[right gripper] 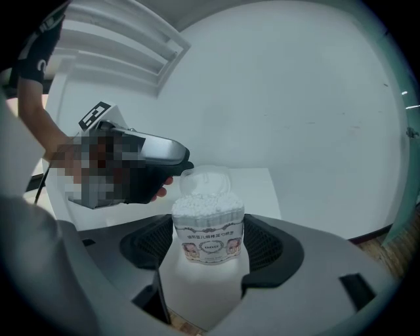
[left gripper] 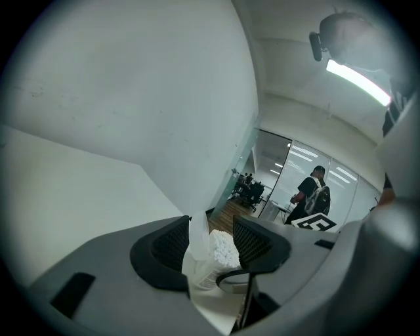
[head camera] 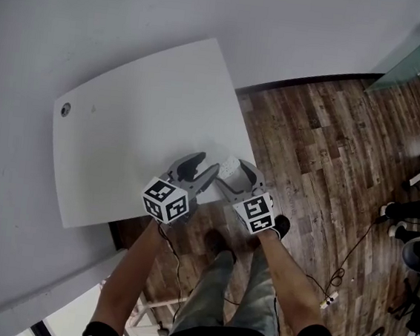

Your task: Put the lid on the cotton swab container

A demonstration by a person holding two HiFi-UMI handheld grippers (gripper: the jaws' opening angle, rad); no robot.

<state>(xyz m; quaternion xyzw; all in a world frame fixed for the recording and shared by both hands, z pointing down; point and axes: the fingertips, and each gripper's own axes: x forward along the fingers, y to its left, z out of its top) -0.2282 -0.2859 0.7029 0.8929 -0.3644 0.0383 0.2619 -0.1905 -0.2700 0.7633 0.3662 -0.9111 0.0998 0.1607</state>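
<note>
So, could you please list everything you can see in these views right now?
table: one, white, against the wall.
cotton swab container: one, clear with a printed label, full of white swabs, on the table's near edge.
lid: one, clear, standing open behind the swabs.
floor: brown wood planks, right of the table.
power strip: one, white, on the floor with a dark cable.
bystander: one, dark clothes, backpack, far off by glass walls.
left hand-held gripper: grey, jaws apart, tips by the lid.
right hand-held gripper: grey, jaws against the container's sides.
legs: two, grey trousers, below the table edge.
</note>
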